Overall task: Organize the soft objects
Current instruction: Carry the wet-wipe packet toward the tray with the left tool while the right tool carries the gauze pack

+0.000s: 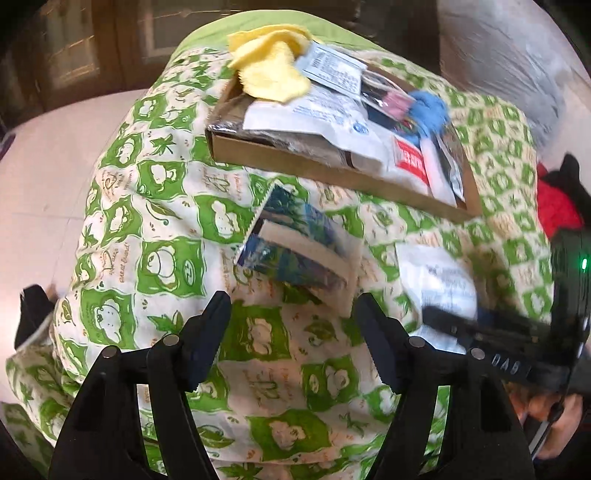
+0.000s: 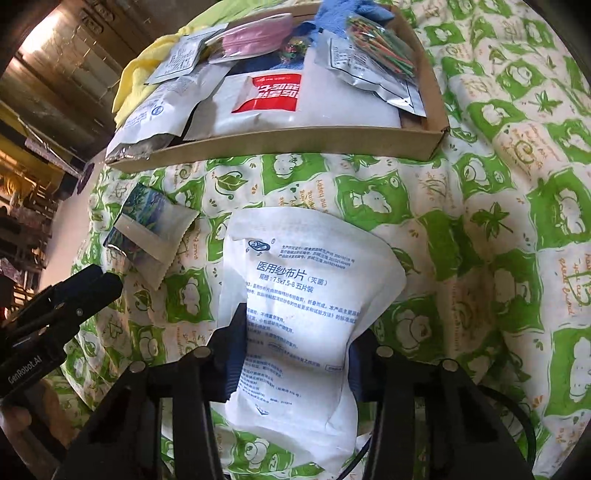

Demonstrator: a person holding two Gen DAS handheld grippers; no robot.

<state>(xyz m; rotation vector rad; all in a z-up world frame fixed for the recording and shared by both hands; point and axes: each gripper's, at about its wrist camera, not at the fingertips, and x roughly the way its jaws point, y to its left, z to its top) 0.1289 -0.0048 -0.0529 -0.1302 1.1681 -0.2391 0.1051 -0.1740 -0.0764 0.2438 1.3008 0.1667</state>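
Observation:
A blue patterned packet (image 1: 295,251) lies on the green-and-white printed cloth (image 1: 155,258), just beyond my left gripper (image 1: 291,325). That gripper is open, with nothing between its fingers. My right gripper (image 2: 297,354) is shut on a white gauze packet (image 2: 295,280) with blue print, which crumples between the pads. From the left wrist the same white packet (image 1: 439,280) shows blurred at the right. The blue packet (image 2: 151,225) lies left of it. A shallow cardboard tray (image 2: 280,144) beyond holds several packets and cloths.
In the tray (image 1: 295,166) are a yellow cloth (image 1: 269,62), a blue cloth (image 1: 430,110), a red-labelled white packet (image 2: 273,96) and a pink mask packet (image 2: 255,35). A red and black object (image 1: 557,199) sits at the right edge. Pale floor (image 1: 37,166) lies left.

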